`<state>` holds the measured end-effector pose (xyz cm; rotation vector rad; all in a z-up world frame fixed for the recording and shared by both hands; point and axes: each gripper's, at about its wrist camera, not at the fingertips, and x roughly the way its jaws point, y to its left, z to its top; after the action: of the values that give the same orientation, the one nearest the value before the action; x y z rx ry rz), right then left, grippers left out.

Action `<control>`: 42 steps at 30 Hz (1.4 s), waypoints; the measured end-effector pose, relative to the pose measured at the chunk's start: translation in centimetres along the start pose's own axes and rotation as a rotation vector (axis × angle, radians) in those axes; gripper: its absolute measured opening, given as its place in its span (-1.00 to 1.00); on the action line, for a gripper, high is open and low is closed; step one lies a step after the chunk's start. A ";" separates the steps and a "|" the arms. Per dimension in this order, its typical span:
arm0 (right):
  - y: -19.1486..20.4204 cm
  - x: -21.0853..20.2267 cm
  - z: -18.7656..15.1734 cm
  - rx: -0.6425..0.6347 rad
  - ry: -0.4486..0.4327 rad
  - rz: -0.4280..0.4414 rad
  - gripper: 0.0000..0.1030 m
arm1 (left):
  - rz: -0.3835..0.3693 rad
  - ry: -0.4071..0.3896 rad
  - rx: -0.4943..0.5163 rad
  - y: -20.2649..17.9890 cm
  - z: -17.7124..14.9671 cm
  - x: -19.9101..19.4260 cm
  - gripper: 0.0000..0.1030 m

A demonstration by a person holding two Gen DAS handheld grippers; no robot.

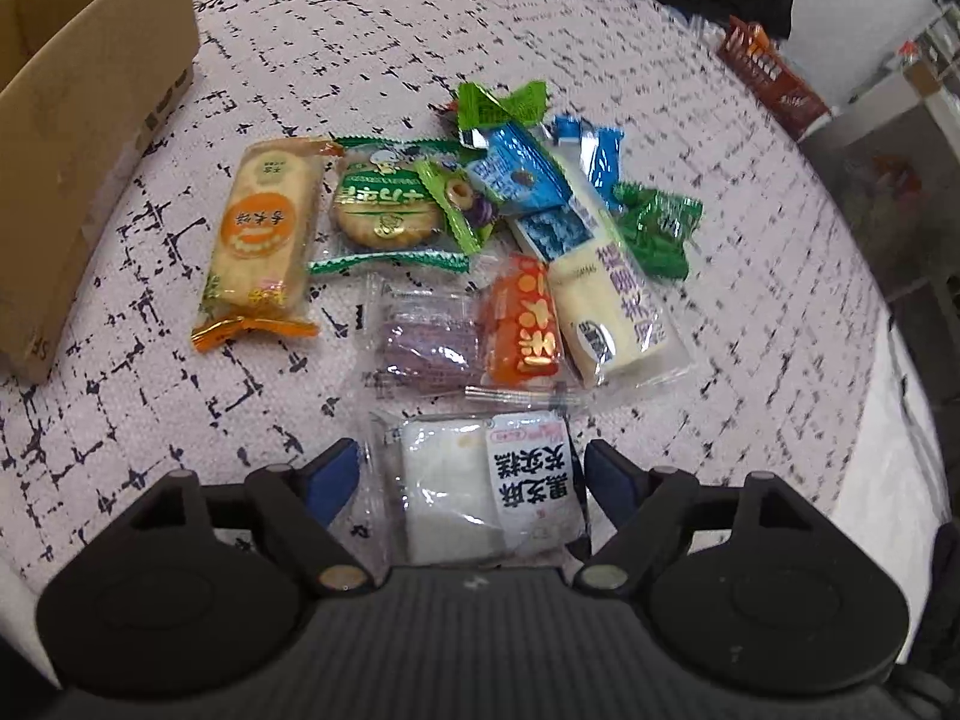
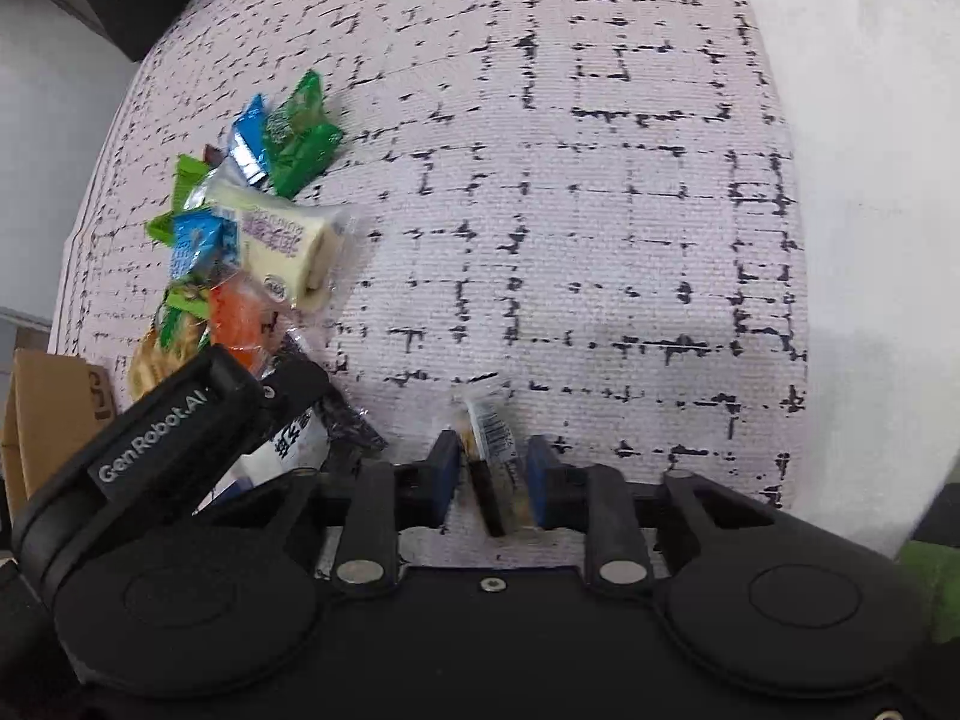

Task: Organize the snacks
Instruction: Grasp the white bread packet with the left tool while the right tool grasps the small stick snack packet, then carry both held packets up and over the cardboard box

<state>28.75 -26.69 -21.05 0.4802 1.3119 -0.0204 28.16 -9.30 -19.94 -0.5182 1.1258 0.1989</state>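
A pile of wrapped snacks lies on the checked tablecloth (image 1: 540, 48): an orange rice cracker pack (image 1: 264, 234), a green round biscuit pack (image 1: 384, 204), a purple cake pack (image 1: 429, 342), an orange pack (image 1: 525, 321), a long white cake bar (image 1: 612, 294), blue packs (image 1: 516, 171) and green packs (image 1: 657, 222). My left gripper (image 1: 471, 474) is open around a white rice-cake pack (image 1: 480, 486). My right gripper (image 2: 492, 468) has a small clear-wrapped snack (image 2: 489, 438) between its nearly closed fingers; contact is unclear. The left gripper's body (image 2: 168, 420) shows in the right wrist view.
An open cardboard box (image 1: 84, 120) stands at the left of the pile; its corner also shows in the right wrist view (image 2: 48, 414). A brown snack package (image 1: 768, 78) lies at the far right table edge. The tablecloth (image 2: 600, 210) extends right of the pile.
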 end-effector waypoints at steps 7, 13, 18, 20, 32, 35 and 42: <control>0.0 -0.7 -0.3 -0.003 -0.017 0.017 -0.66 | 0.035 -0.002 0.017 -0.2 -0.1 -0.5 0.17; 0.3 -1.7 -0.6 -0.026 -0.053 0.028 -0.66 | 0.006 0.001 -0.004 1.3 -0.9 -1.7 0.03; 0.9 -2.9 -1.0 -0.062 -0.088 0.042 -0.66 | -0.014 -0.016 -0.014 2.5 -1.6 -3.5 0.03; 0.9 -3.3 -1.3 -0.068 -0.092 0.058 -0.66 | -0.022 -0.030 -0.020 3.0 -1.7 -4.4 0.03; 3.0 -7.5 -2.7 -0.139 -0.209 0.163 -0.66 | -0.081 -0.164 -0.027 5.1 -1.5 -11.1 0.03; 3.7 -8.6 -3.4 -0.152 -0.237 0.186 -0.66 | -0.101 -0.194 -0.039 5.7 -1.3 -12.8 0.03; 6.2 -10.3 -5.0 -0.182 -0.281 0.241 -0.66 | -0.119 -0.275 -0.076 7.9 -0.5 -16.3 0.03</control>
<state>23.09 -21.98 -10.33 0.4580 0.9648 0.2232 17.59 -1.03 -7.80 -0.6036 0.8196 0.2031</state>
